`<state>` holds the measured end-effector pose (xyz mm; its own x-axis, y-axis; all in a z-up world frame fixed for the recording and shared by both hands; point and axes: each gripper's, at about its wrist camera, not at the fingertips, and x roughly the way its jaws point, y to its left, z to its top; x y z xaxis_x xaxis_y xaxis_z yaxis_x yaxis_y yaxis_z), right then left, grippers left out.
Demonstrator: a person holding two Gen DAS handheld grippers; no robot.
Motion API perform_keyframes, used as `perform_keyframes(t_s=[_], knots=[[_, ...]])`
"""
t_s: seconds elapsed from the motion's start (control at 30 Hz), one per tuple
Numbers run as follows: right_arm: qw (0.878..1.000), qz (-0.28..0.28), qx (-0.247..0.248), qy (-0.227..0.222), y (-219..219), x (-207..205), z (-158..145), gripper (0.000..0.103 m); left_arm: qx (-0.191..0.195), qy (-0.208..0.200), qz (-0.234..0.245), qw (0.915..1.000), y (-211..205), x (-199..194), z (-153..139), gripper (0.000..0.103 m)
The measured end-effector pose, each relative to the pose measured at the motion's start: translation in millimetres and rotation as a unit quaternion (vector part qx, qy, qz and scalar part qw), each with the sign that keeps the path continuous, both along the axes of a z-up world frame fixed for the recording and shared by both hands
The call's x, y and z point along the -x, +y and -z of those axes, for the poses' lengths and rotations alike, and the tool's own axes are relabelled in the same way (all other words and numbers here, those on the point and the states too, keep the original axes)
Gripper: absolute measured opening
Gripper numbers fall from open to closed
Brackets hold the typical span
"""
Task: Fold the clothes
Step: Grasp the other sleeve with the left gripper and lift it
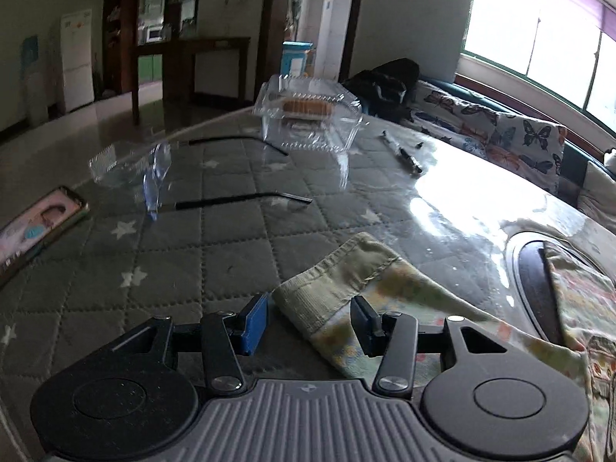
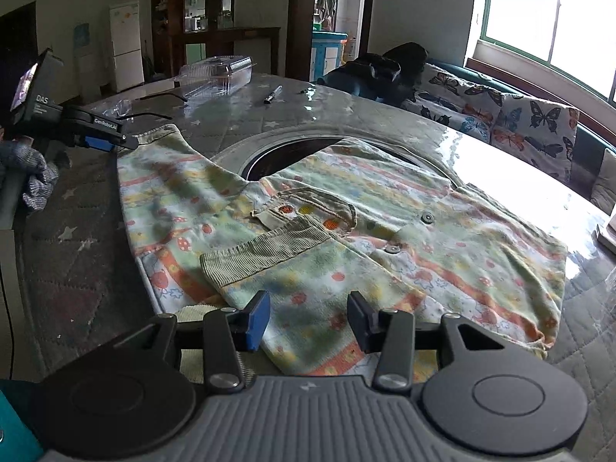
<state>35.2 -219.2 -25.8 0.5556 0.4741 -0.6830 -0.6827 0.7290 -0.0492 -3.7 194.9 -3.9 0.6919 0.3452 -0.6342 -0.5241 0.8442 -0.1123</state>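
A small pastel shirt [image 2: 404, 238] with strawberry and mushroom prints lies spread on the quilted table cover. One sleeve is folded across the chest, its ribbed cuff [image 2: 265, 258] just ahead of my right gripper [image 2: 308, 321], which is open above that sleeve. The other sleeve stretches out to the left, and its cuff [image 1: 331, 281] lies between the wide-apart fingers of my open left gripper [image 1: 310, 321]. In the right wrist view the left gripper [image 2: 129, 142] sits at that outstretched cuff [image 2: 161, 133], held by a gloved hand [image 2: 27, 173].
A round dark inset [image 2: 292, 154] in the table lies partly under the shirt. Farther back are a clear plastic box [image 1: 308, 115], pens [image 1: 400, 150], glasses [image 1: 154, 177] and a phone [image 1: 34, 231]. A butterfly-print sofa [image 2: 500, 115] and a black bag [image 2: 385, 73] border the right side.
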Motion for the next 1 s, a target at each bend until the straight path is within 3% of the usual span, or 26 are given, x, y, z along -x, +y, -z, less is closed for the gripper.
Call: perform_keyframes(t_s=[0.1,0.27,0.4,0.53,0.73,1.0], knots=[[1.000,0.003,-0.003,0.001,-1,0,0,0.045,0.001,-0.001,-0.003,1.0000,-1,-3,3,0.042],[1.000,0.010,-0.008,-0.001,-6,2,-1,0.045,0.019,-0.008,0.009,0.9998,-1,-5,0,0.012],[1.000,0.017,-0.017,-0.006,-11,4,-4,0.045,0.042,-0.032,0.059,0.9969,-23,-3,-17,0.010],[0.999,0.028,-0.026,-0.012,-20,6,-8,0.045,0.062,-0.066,0.131,0.9872,-59,2,-44,0.009],[0.997,0.060,-0.049,-0.021,-41,7,-15,0.045,0.092,-0.115,0.238,0.9601,-114,9,-84,0.009],[0.989,0.128,-0.070,-0.038,-87,11,-23,0.045,0.121,-0.135,0.392,0.9022,-210,3,-99,0.009]])
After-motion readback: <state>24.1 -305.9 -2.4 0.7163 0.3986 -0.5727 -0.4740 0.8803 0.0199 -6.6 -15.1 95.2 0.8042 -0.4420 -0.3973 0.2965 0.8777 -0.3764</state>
